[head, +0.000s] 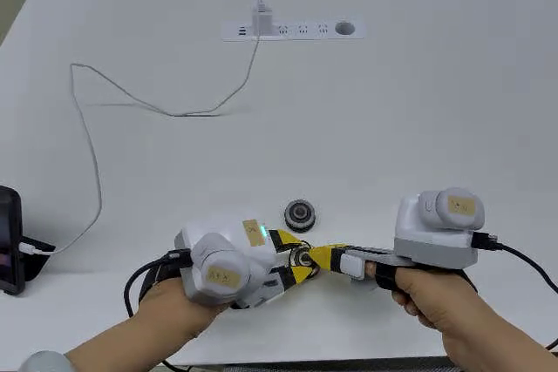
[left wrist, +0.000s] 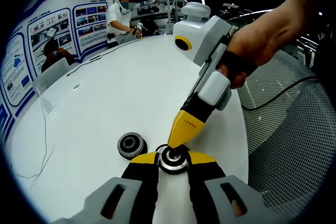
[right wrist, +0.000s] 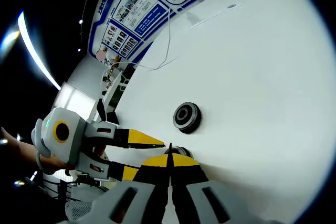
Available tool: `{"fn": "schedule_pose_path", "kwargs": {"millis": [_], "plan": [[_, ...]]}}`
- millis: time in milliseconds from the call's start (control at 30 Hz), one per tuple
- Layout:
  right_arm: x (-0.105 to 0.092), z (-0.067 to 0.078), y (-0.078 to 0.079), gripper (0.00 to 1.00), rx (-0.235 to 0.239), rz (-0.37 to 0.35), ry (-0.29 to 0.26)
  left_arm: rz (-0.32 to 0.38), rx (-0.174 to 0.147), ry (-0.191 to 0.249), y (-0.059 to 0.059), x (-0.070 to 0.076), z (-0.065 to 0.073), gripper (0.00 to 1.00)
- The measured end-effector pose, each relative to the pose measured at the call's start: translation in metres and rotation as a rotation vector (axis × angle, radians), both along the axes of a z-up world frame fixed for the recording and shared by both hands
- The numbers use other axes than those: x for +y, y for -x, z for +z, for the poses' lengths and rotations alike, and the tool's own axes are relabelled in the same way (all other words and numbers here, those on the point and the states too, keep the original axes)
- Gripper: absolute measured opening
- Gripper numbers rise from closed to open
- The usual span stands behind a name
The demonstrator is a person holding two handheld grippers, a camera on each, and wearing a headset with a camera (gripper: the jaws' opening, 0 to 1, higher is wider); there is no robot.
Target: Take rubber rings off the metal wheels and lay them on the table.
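Note:
A metal wheel [left wrist: 173, 160] with a black rubber ring is held just above the white table [head: 366, 128], with my left gripper [left wrist: 174, 157] shut on its sides. My right gripper [right wrist: 169, 157] comes in from the right with its yellow jaws pressed together on the ring at the wheel's rim [right wrist: 181, 152]. In the head view the left gripper [head: 299, 260] and right gripper [head: 319, 258] meet tip to tip near the table's front edge. A second wheel [head: 299, 213] with its black ring on lies flat on the table just beyond them, apart from both grippers.
A white power strip [head: 292, 30] lies at the far side, with a thin white cable [head: 87, 154] running to a black device [head: 9, 241] at the left edge. The table's front edge passes just below my hands. People stand far behind the table [left wrist: 118, 17].

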State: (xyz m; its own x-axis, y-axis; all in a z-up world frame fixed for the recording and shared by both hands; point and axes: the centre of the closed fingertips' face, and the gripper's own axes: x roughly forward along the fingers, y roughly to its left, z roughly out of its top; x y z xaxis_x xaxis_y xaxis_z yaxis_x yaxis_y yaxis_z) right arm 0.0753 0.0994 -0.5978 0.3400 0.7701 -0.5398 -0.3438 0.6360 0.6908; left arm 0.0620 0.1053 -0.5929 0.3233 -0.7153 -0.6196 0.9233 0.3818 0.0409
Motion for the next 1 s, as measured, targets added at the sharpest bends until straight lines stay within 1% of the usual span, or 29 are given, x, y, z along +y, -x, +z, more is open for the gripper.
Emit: {"fn": "schedule_pose_path", "kwargs": {"millis": [67, 133, 167, 267, 333, 467, 600, 633, 700, 867, 933, 1000], "plan": [[0.000, 0.001, 0.000, 0.02, -0.001, 0.001, -0.001, 0.012, -0.002, -0.002, 0.000, 0.002, -0.001, 0.28], [0.000, 0.002, 0.001, 0.02, -0.002, 0.001, -0.005, 0.020, -0.006, -0.004, 0.000, 0.006, -0.001, 0.32], [0.001, 0.002, 0.001, 0.02, -0.003, 0.001, -0.007, 0.026, -0.003, -0.002, 0.000, 0.007, -0.002, 0.34], [0.001, 0.004, 0.001, 0.02, -0.004, 0.000, -0.012, 0.036, 0.003, 0.002, 0.001, 0.011, -0.003, 0.36], [0.002, 0.005, 0.002, 0.02, -0.005, -0.002, -0.021, 0.047, 0.007, 0.012, 0.001, 0.013, -0.002, 0.39], [0.005, 0.011, 0.004, 0.02, -0.011, -0.002, -0.037, 0.055, 0.007, 0.018, 0.003, 0.016, -0.001, 0.40], [0.006, 0.016, 0.004, 0.02, -0.012, -0.012, -0.057, 0.068, 0.008, 0.039, 0.003, 0.018, 0.001, 0.43], [0.006, 0.018, 0.004, 0.02, -0.009, -0.017, -0.066, 0.070, 0.008, 0.053, 0.003, 0.017, 0.003, 0.44], [0.005, 0.020, 0.004, 0.02, -0.011, -0.019, -0.070, 0.073, 0.008, 0.055, 0.003, 0.017, 0.003, 0.47], [-0.002, 0.030, 0.003, 0.02, -0.019, -0.044, -0.092, 0.091, 0.005, 0.087, 0.003, 0.018, 0.007, 0.55], [-0.008, 0.034, 0.002, 0.02, -0.020, -0.063, -0.103, 0.104, 0.004, 0.092, 0.002, 0.019, 0.008, 0.57], [-0.017, 0.035, 0.001, 0.02, -0.023, -0.082, -0.098, 0.111, 0.003, 0.094, 0.002, 0.021, 0.008, 0.59]]}}
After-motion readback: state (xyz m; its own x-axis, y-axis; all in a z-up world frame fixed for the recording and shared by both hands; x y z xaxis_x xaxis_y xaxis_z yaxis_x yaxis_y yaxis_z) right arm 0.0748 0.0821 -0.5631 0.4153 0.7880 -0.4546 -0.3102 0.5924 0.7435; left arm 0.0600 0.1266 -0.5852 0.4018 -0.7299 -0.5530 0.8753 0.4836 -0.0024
